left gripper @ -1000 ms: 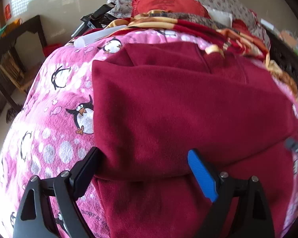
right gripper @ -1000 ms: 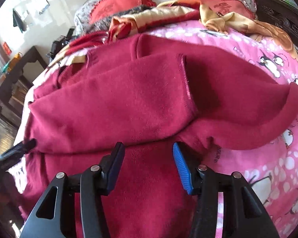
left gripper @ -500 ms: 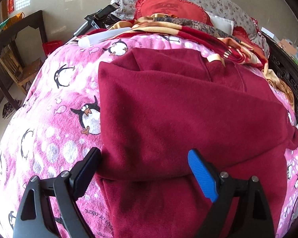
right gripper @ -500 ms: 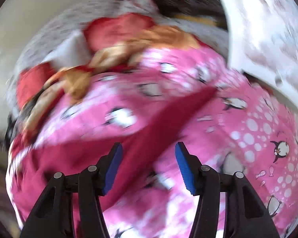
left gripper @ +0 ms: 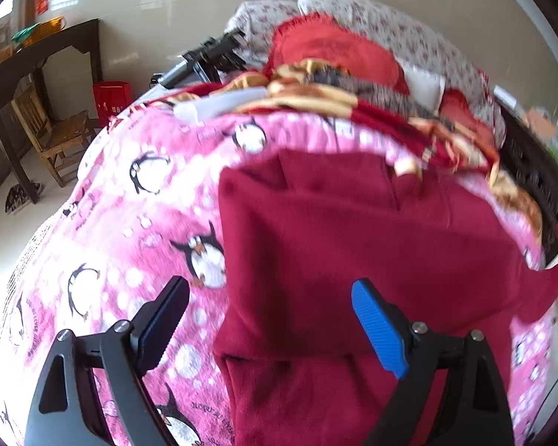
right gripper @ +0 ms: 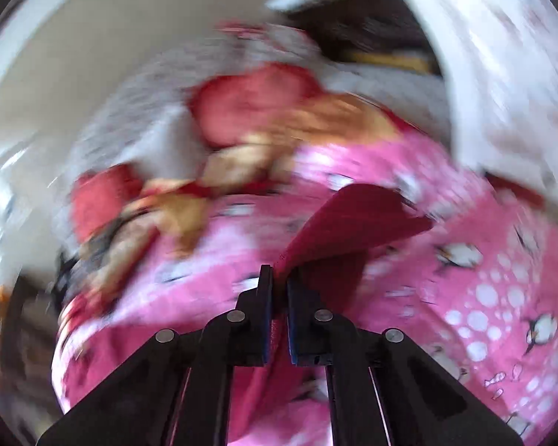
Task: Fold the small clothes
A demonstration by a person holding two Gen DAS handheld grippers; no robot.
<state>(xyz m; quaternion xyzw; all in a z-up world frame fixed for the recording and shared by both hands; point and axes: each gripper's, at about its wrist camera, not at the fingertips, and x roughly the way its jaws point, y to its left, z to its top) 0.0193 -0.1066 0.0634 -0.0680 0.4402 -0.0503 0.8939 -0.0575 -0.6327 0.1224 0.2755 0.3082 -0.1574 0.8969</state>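
The soft, limp maroon garment (left gripper: 353, 238) fills centre frame, the right gripper (right gripper: 277, 290) clenched on 1 edge flap, the left gripper (left gripper: 268, 319) spread wide, grasping nothing.

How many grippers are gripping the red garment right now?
1. The right gripper is shut on an edge of the red garment; the left gripper hangs open above it, holding nothing.
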